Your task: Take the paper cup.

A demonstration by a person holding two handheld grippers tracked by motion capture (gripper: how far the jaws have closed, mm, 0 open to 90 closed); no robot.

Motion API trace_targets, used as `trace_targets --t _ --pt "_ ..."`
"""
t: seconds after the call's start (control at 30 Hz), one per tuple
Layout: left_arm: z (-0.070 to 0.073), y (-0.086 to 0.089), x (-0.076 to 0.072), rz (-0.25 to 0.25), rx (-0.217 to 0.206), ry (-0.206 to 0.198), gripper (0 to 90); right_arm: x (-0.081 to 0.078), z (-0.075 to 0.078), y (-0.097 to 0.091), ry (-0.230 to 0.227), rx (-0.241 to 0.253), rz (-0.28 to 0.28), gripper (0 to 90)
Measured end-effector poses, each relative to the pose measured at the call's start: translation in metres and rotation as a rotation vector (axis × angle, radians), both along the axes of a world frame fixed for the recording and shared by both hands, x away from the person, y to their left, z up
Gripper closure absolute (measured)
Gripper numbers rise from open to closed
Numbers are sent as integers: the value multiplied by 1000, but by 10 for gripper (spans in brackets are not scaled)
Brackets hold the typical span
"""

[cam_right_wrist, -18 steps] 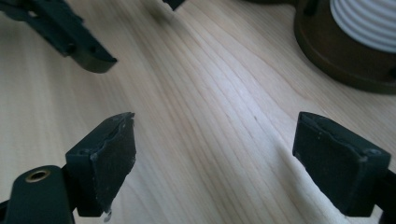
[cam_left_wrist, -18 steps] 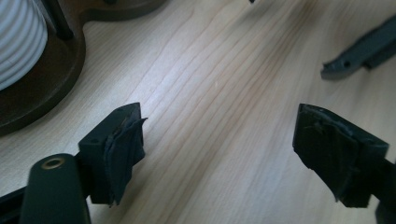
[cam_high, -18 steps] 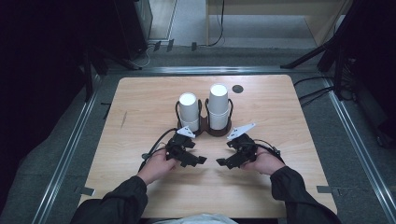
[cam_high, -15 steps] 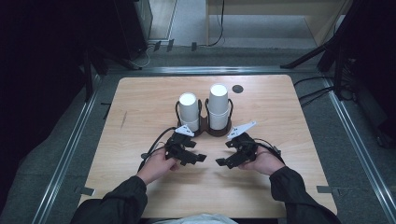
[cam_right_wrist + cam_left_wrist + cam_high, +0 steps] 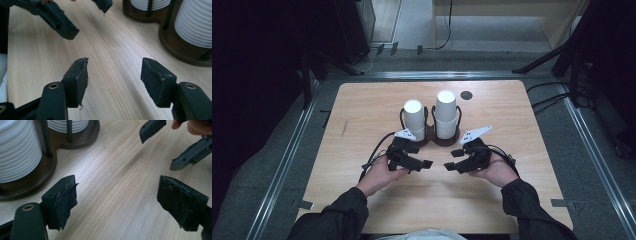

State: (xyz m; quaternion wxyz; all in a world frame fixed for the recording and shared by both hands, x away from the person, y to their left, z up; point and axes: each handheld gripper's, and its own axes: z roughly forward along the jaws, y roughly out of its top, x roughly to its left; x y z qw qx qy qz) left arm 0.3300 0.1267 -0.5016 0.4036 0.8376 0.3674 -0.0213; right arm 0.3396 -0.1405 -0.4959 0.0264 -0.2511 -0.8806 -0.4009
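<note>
Facing pale wooden table [image 5: 362, 115], dark surroundings

Two claws side by side on the surface, cup stacks just beyond them

The left claw [image 5: 424, 164] and the right claw [image 5: 449, 166] hang low over the surface [image 5: 362, 110], tips turned toward each other with a bare strip of surface between them. Directly beyond the two claws stands a cup holder [image 5: 434, 140] on the surface, near both. In it the left cup stack [image 5: 414, 117] rises just behind the left claw, and the right cup stack [image 5: 446, 112] just behind the right claw, the stacks side by side. Farther back, beyond the right cup stack and to its right, a small round disc [image 5: 466, 95] lies on the surface, well apart from both claws.
</note>
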Motion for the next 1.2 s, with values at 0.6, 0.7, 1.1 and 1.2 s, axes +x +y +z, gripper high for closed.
trace_targets --t 0.6,0.7,1.1,1.2 --pt "8 1 -1 -42 2 -16 356 -3 6 -5 -27 -14 0 418" --pt "9 -1 0 -53 7 -22 372 -4 7 -7 -39 -11 -9 404" --pt "13 -13 7 -57 11 -38 420 -4 6 -11 -13 -22 -36 417" --pt "14 -14 9 -52 -9 -32 447 -4 7 -12 -14 -25 -31 419"
